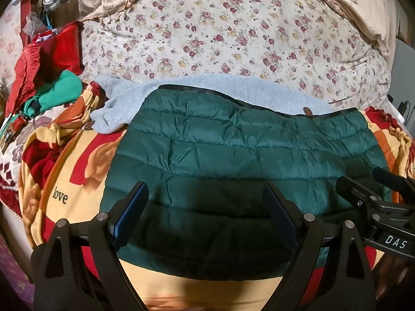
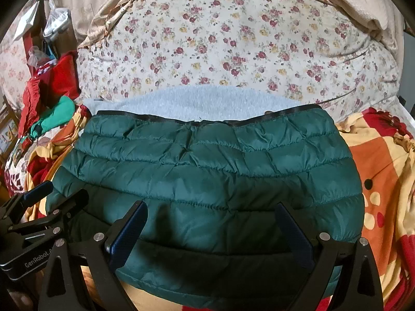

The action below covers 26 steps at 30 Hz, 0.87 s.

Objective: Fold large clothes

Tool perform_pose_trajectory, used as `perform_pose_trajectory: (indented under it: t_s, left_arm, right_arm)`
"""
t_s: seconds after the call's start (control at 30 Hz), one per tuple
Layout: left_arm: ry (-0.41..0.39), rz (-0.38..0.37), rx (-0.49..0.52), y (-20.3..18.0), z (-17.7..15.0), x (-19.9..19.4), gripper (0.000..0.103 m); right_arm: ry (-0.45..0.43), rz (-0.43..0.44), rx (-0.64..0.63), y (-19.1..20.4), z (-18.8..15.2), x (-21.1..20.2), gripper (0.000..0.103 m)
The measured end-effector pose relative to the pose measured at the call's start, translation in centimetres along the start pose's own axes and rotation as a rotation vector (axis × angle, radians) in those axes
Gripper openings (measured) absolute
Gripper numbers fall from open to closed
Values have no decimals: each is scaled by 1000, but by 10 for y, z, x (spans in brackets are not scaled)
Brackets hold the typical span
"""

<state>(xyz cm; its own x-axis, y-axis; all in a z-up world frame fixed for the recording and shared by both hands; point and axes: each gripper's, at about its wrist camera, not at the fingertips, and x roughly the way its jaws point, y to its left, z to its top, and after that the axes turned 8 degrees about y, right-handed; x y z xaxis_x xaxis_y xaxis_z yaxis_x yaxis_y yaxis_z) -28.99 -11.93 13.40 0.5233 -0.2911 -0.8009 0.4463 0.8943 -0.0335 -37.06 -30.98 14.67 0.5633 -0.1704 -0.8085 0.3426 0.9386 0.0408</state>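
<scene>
The green jacket [image 1: 233,155] lies flat at twelve o'clock from the left gripper [image 1: 205,197] and right gripper [image 2: 210,215], both spread wide and holding nothing.

Both wrist cams sat close over the bed, tilted down & fwd, left cam just left of right, sharing the green quilted jacket [image 1: 246,150] [image 2: 207,171] & floral bedding [image 1: 233,33] [image 2: 233,44] behind

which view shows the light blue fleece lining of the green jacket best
The left wrist view: the light blue fleece lining spreads past the dark green quilted puffer jacket and spills left. The right wrist view shows only a band of fleece above the jacket's black-trimmed edge.
</scene>
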Motion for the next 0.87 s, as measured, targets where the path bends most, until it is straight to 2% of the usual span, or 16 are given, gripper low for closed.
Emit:
perform_pose_trajectory:
  t_s: [0.57,0.87]
  left_arm:
    - [14,-3,9,-5,-1,4,90]
    - [4,-36,33,-4,0,3,90]
  right_arm:
    - [10,0,-3,3,-2,5,98]
    - [19,5,-1,1,-1,9,98]
